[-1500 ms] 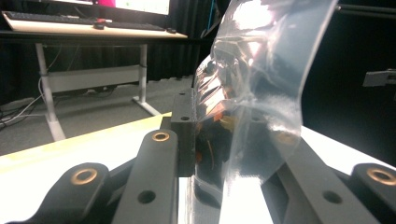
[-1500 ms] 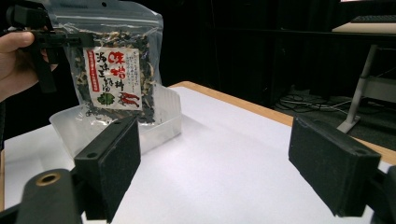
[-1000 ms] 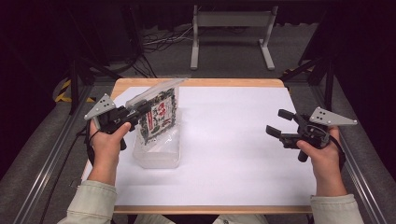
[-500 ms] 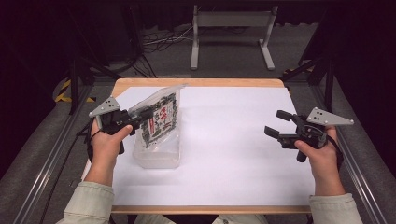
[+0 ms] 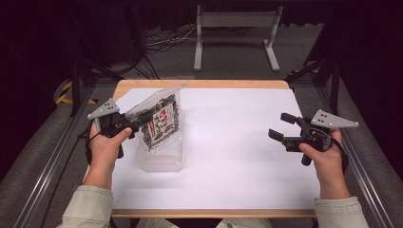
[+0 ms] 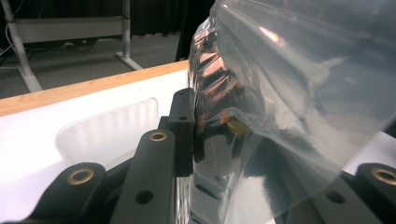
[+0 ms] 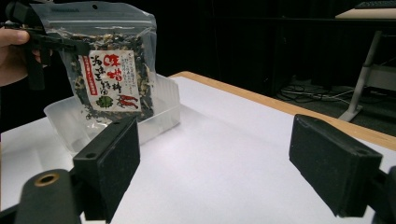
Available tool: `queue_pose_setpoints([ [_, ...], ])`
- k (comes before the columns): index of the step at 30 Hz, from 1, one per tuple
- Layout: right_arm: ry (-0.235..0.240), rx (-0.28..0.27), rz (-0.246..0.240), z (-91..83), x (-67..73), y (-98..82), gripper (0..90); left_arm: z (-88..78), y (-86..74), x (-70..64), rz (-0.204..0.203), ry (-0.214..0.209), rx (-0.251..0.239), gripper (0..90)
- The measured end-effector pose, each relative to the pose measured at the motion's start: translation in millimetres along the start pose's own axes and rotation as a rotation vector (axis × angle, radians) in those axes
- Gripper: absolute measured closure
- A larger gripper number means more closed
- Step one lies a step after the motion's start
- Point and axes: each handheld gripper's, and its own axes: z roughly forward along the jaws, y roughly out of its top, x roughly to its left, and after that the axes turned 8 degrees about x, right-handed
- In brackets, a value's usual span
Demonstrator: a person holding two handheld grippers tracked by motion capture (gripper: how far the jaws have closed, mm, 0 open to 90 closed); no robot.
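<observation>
Snack pouch (image 5: pixel 159 122), clear with a printed label, hangs above a translucent plastic tub (image 5: pixel 160 153) on the white-topped bench (image 5: pixel 237 152), pinched at one edge by the left hand-held gripper (image 5: pixel 138 121); so thin a hold may slip. Right hand-held gripper (image 5: pixel 285 128) waits wide open, empty. Glare blurs the pinch; label unreadable.

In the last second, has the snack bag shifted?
Yes, slightly. The snack bag, held by the left gripper, has sunk toward the clear tub and now hangs just over it.
</observation>
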Motion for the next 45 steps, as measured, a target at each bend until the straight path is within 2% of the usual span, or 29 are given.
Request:
queue_pose_setpoints([
  [3, 0.003, 0.001, 0.004, 0.3, -0.3, -0.5, 16.9, -0.7, -3.8, 5.6, -0.029, -0.012, -0.016, 72.2],
  [6, 0.005, 0.001, 0.005, 0.4, -0.7, -0.6, 16.7, -0.5, -3.3, 5.2, -0.03, -0.017, -0.012, 72.2],
  [11, 0.003, 0.005, 0.004, 1.2, -1.0, -1.3, 16.7, -1.0, -1.2, 4.5, -0.019, -0.011, -0.017, 71.9],
  [14, 0.002, 0.006, 0.004, 0.8, -1.1, -1.5, 16.7, -2.0, -0.5, 2.2, 0.003, 0.012, -0.028, 72.0],
  [18, 0.001, 0.007, 0.006, 0.0, -1.6, -2.3, 16.6, -1.1, 1.2, -0.5, 0.012, 0.017, -0.051, 69.9],
  [20, -0.001, 0.006, 0.007, -0.7, -1.6, -2.6, 16.6, -0.9, 2.3, -1.7, -0.004, 0.027, -0.059, 57.4],
  [22, -0.004, 0.006, 0.008, -1.7, -1.9, -2.6, 16.6, -1.4, 4.0, -3.1, -0.018, 0.048, -0.051, 37.8],
  [25, -0.006, 0.006, 0.008, -1.9, -2.2, -2.7, 16.5, -3.7, 5.2, -5.5, -0.031, 0.062, -0.056, 24.2],
  [27, -0.005, 0.007, 0.005, -1.4, -2.3, -3.0, 16.4, -6.6, 5.9, -6.2, -0.043, 0.065, -0.081, 19.7],
  [29, -0.005, 0.008, 0.008, -1.5, -2.6, -3.9, 16.0, -9.9, 6.3, -7.3, -0.04, 0.091, -0.09, 15.5],
  [33, -0.02, 0.009, 0.015, -5.1, -5.1, -6.6, 15.7, -17.4, 5.3, -9.6, -0.017, 0.134, -0.096, 10.2],
  [37, -0.035, 0.013, 0.021, -9.4, -6.7, -10.4, 15.3, -28.9, 0.1, -17.4, 0.021, 0.143, -0.092, 9.3],
  [40, -0.044, 0.024, 0.019, -11.6, -8.1, -14.9, 15.2, -39.8, -8.2, -23.8, 0.057, 0.157, -0.08, 8.6],
  [44, -0.06, 0.037, 0.022, -13.7, -9.8, -22.7, 14.9, -52.5, -20.4, -27.4, 0.06, 0.164, -0.073, 8.2],
  [45, -0.063, 0.042, 0.023, -14.4, -10.6, -25.7, 14.9, -58.0, -27.5, -28.0, 0.058, 0.168, -0.074, 8.2],
])
